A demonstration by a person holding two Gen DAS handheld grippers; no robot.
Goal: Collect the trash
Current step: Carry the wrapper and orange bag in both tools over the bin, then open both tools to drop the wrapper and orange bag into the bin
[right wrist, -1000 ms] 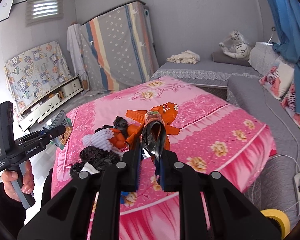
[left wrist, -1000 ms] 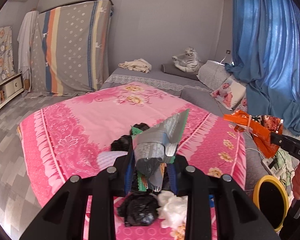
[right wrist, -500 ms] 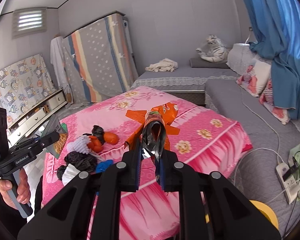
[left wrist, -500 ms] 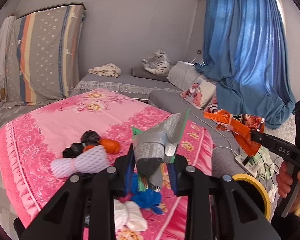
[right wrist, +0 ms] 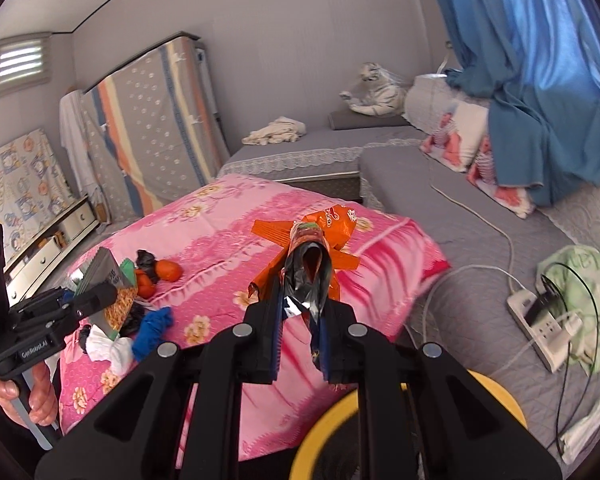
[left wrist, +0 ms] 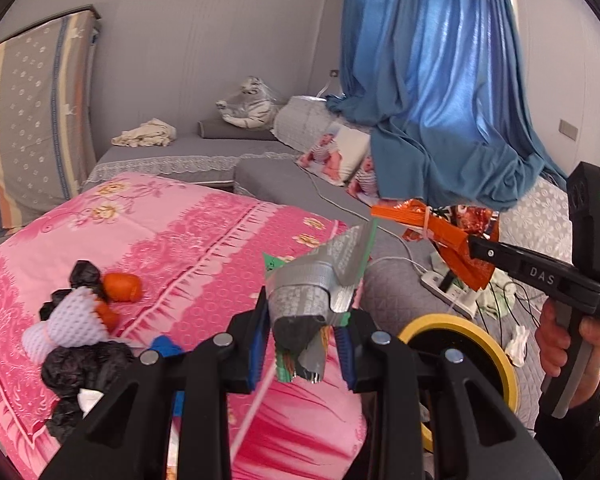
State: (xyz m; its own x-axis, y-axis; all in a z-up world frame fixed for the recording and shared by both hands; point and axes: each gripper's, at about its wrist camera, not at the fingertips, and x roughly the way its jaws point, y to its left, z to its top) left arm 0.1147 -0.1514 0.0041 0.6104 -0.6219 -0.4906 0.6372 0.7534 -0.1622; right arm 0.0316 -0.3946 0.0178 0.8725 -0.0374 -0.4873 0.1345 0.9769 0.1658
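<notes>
We hold two trash pieces over the room, bin (left wrist: 456,322) as landmark: a yellow-rimmed bin with a dark inside, on the floor just off the bed (left wrist: 172,232) corner. Left tongs (left wrist: 305,336) pinch a silver wrapper (left wrist: 320,280), crumpled, foil side out, green edge showing, its tip sticking up past the fingers; it hangs just beside the bin, toward the bed. Right tongs (right wrist: 300,336) pressed together on an orange wrapper (right wrist: 320,236), shiny dark lining facing us, orange flaps spread out beyond the pads; in the left view that wrapper (left wrist: 448,236) sits above the bin, and a hand (left wrist: 572,340) grips the handle on the far side of it. In the right view the bin rim (right wrist: 412,404) shows right under the tongs. Remaining trash on the pink bed cover, well away from the bin: white foam net (left wrist: 66,324), black bags (left wrist: 84,364), orange balls (left wrist: 122,286), blue scrap (right wrist: 152,330), white tissue (right wrist: 108,346). Power strip (right wrist: 540,326) with cables on the grey floor mat beyond the bin, green bag (right wrist: 580,280) beside the strip. Blue curtain (left wrist: 440,80) and grey couch (left wrist: 204,152) further back. The person's other hand (right wrist: 28,396) shows at the left edge of the right view, holding the left handle.
</notes>
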